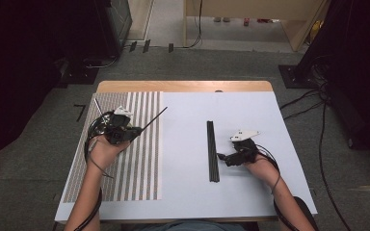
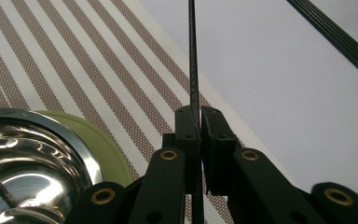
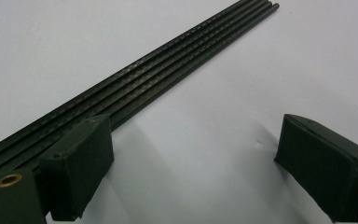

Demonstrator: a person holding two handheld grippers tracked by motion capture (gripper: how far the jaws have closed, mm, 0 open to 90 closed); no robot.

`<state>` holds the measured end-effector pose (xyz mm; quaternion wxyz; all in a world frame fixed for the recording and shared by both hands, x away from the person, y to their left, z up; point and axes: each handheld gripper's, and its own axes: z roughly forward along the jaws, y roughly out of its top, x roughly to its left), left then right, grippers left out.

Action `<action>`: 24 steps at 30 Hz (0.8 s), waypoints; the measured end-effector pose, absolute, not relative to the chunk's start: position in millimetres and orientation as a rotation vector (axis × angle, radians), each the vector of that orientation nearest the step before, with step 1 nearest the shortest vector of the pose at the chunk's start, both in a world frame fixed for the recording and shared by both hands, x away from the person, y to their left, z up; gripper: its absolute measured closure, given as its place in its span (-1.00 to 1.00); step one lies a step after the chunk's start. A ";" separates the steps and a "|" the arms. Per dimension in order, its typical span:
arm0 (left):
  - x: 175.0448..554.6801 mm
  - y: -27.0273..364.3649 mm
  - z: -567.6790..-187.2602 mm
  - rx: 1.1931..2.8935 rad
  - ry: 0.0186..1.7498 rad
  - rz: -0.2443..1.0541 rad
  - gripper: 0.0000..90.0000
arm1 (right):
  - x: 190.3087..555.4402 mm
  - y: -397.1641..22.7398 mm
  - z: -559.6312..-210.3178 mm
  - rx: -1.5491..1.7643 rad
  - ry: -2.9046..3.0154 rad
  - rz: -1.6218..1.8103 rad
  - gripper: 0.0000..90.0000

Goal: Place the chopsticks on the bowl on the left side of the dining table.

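Your left hand-held gripper [image 2: 199,122] is clenched on one thin black rod [image 2: 193,70] above the striped mat [image 1: 139,159]; in the high view the rod's long axis runs diagonally, its free end pointing up-right toward the worktop's [image 1: 250,192] far side. Your right hand-held gripper [image 3: 191,154] is released, jaws wide apart, just beside the rod bundle [image 1: 213,151], which lies w/ long axis front-to-back.

One thin black rod [image 1: 154,118] is up off the striped mat [image 1: 139,159], pinched at its near end and slanting out toward the white table sheet. The other black rods [image 1: 213,150] lie flat in a tight side-by-side bundle on the white sheet, well apart from it.
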<state>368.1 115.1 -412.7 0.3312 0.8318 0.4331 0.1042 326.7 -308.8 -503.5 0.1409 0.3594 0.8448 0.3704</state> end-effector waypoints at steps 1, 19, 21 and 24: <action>368.3 116.8 -412.3 2.171 1.135 0.271 0.94 | 326.7 -308.7 -503.6 1.037 2.440 1.070 -0.77; 367.6 134.4 -410.8 2.147 1.171 0.284 0.94 | 326.8 -308.8 -503.5 1.037 2.441 1.070 -0.77; 367.7 135.7 -410.8 2.144 1.175 0.284 0.94 | 326.7 -308.7 -503.5 1.038 2.440 1.068 -0.77; 367.3 138.3 -410.6 2.152 1.172 0.307 0.94 | 326.8 -308.8 -503.5 1.037 2.441 1.070 -0.77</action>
